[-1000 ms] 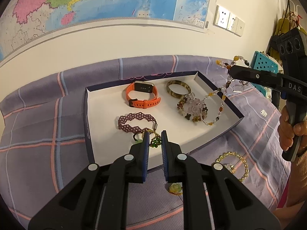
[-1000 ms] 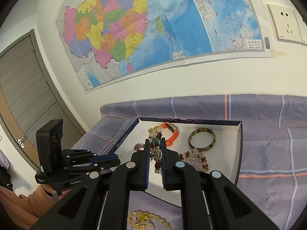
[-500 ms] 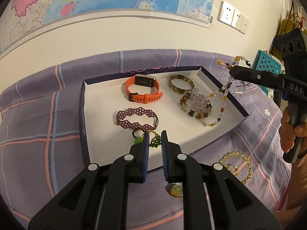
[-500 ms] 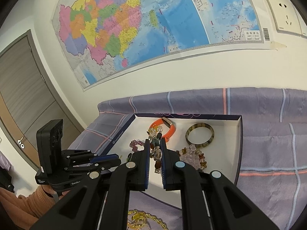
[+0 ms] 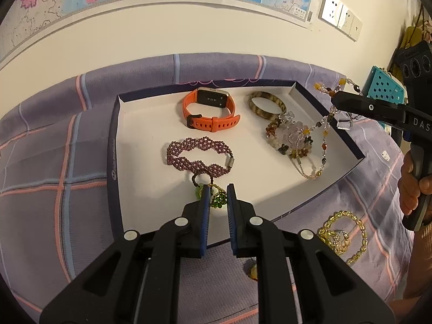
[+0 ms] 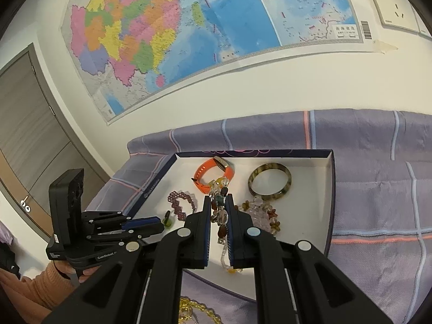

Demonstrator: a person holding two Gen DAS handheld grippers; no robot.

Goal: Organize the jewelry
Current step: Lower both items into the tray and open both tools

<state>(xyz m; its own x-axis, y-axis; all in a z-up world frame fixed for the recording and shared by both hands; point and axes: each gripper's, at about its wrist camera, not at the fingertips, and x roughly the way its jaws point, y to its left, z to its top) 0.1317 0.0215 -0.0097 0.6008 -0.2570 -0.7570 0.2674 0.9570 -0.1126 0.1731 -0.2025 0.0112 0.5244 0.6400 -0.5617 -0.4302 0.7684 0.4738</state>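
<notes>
Item one: long multicoloured bead-and-crystal necklace (image 6: 220, 210), pinched between the blue pads of my right gripper (image 6: 218, 202). Its upper beads stand above my fingertips; the strand drops into the shallow white tray with navy rim (image 5: 118, 145), its lower loop lying on the tray floor by the right wall.

Item two: my left gripper (image 5: 217, 191), jaws a narrow gap apart, nothing between them, poised over the tray's near edge above a small green bead trinket (image 5: 217, 198).

In the tray:
- orange-strapped smartwatch (image 5: 209, 110)
- brown mottled bangle (image 5: 267, 105)
- woven maroon bead bracelet (image 5: 198, 155)
- cluster of pale crystal and amber beads (image 5: 290, 136)

Outside, on the purple plaid cloth (image 5: 54, 189): yellow bead chain (image 5: 343, 235).
</notes>
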